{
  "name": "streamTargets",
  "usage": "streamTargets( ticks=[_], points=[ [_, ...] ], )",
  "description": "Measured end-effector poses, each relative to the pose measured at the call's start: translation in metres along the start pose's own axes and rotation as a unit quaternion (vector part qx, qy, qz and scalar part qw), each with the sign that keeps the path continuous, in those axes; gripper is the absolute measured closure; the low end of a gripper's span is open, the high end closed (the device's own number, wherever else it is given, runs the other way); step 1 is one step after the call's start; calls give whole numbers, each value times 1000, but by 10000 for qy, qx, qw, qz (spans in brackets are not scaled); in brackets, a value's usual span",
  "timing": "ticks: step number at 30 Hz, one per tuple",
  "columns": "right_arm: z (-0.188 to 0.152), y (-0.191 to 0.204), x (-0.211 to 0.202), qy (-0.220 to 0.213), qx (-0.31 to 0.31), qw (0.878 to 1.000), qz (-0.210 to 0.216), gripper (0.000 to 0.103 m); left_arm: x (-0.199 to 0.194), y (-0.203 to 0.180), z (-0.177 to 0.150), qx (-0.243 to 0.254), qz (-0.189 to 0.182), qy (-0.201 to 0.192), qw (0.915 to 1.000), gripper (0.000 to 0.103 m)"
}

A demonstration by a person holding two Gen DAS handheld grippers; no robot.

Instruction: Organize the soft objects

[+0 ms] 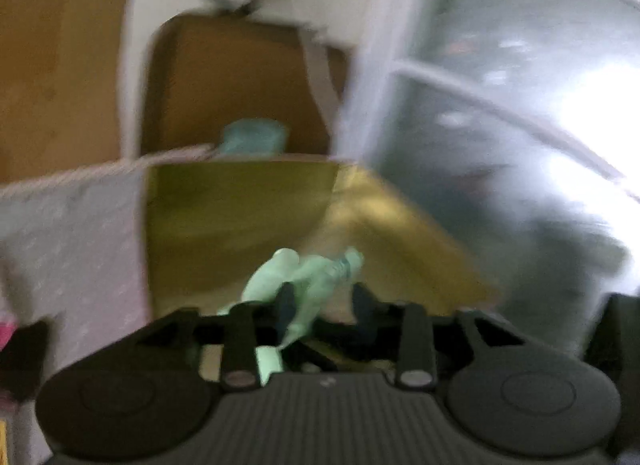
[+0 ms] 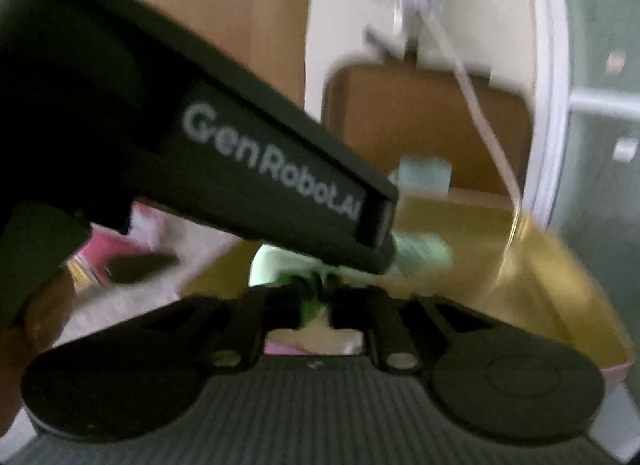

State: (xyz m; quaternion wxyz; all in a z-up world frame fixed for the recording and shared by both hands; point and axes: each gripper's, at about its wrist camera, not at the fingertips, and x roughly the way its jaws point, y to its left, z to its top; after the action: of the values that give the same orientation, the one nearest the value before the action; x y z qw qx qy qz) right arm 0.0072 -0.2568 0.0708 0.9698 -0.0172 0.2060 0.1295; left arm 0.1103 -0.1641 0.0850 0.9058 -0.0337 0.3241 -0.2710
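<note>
Both views are motion-blurred. A pale mint-green soft cloth hangs bunched over the open golden-lined box. My left gripper has its fingers apart, with the cloth lying against the left finger. In the right wrist view, my right gripper is shut on a fold of the green cloth. The left gripper's black body crosses that view diagonally and hides much of the cloth. The box's golden inside lies to the right.
A brown chair seat with a teal object stands behind the box. A white polka-dot box flap is at the left. A glass door with white frames is at the right. Pink items lie at the left.
</note>
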Motion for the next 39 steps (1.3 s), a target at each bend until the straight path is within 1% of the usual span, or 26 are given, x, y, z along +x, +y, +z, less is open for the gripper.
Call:
streamTargets(
  ticks=[1, 2, 4, 7, 9, 10, 13, 15, 18, 20, 21, 22, 23, 24, 25, 26, 27, 29, 31, 32, 33, 34, 35, 36, 37, 39],
  points=[
    [-2, -2, 9, 235, 61, 9997, -11, 68, 2, 6, -2, -91, 171, 8, 9998, 63],
    [-3, -5, 12, 339, 157, 9993, -70, 57, 1, 11, -5, -161, 234, -7, 9996, 62],
    [-6, -8, 2, 283, 342, 9990, -105, 52, -7, 22, -14, -274, 212, -42, 9994, 60],
    [-11, -9, -25, -17, 452, 9989, -115, 52, -33, 35, -33, -284, 230, -285, 9989, 60],
    [-17, -9, -46, -364, 618, 9973, -120, 53, -55, 45, -50, -235, 139, -437, 9987, 58],
    [-21, -7, -54, -523, 725, 9960, -44, 53, -70, 51, -63, -270, 214, -510, 9981, 58],
    [-27, 15, -72, -997, 866, 9908, 296, 52, -114, 75, -96, -433, 395, -656, 9961, 58],
    [-22, 35, -69, -999, 801, 9889, 756, 52, -138, 102, -118, -665, 686, -703, 9929, 58],
    [-13, 76, -43, -507, 521, 9869, 1440, 52, -170, 150, -145, -1196, 1411, -736, 9800, 58],
    [-7, 112, -26, -255, 201, 9842, 1741, 51, -193, 187, -162, -1797, 1831, -791, 9633, 59],
    [-4, 134, -17, -135, -129, 9816, 1903, 51, -203, 201, -168, -2052, 1991, -861, 9544, 60],
    [-2, 157, -8, -53, -497, 9792, 1965, 46, -213, 212, -174, -2229, 2126, -960, 9465, 60],
    [0, 179, 3, -15, -818, 9771, 1962, 37, -222, 222, -180, -2353, 2299, -1073, 9382, 60],
    [2, 200, 14, 60, -1106, 9735, 2000, 32, -231, 229, -185, -2414, 2447, -1168, 9318, 59],
    [3, 219, 24, 129, -1344, 9698, 2033, 23, -236, 235, -189, -2469, 2546, -1237, 9268, 59],
    [3, 239, 34, 173, -1583, 9666, 2009, 19, -241, 241, -194, -2589, 2556, -1300, 9224, 59],
    [4, 254, 46, 194, -1810, 9641, 1935, 19, -245, 246, -198, -2822, 2366, -1411, 9190, 59],
    [1, 283, 65, 282, -2247, 9590, 1704, 19, -250, 252, -201, -2952, 2179, -1541, 9174, 58],
    [-3, 301, 82, 427, -2590, 9537, 1465, 23, -250, 251, -200, -2922, 2085, -1570, 9201, 57],
    [-4, 303, 90, 511, -2676, 9527, 1349, 39, -249, 250, -200, -2895, 2041, -1577, 9218, 57],
    [-4, 304, 95, 605, -2661, 9521, 1382, 51, -249, 250, -201, -2872, 2023, -1594, 9226, 57],
    [-1, 300, 97, 671, -2494, 9535, 1554, 70, -249, 249, -201, -2853, 2008, -1627, 9229, 56],
    [2, 296, 93, 704, -2307, 9560, 1670, 83, -250, 250, -202, -2843, 1976, -1680, 9230, 54],
    [5, 291, 89, 695, -2160, 9587, 1716, 91, -252, 250, -203, -2842, 1930, -1751, 9226, 53],
    [8, 286, 81, 682, -2003, 9601, 1829, 89, -252, 250, -206, -2858, 1902, -1801, 9218, 51],
    [15, 271, 64, 826, -1364, 9596, 2318, 89, -252, 252, -207, -2925, 1826, -1855, 9202, 51]
  ],
)
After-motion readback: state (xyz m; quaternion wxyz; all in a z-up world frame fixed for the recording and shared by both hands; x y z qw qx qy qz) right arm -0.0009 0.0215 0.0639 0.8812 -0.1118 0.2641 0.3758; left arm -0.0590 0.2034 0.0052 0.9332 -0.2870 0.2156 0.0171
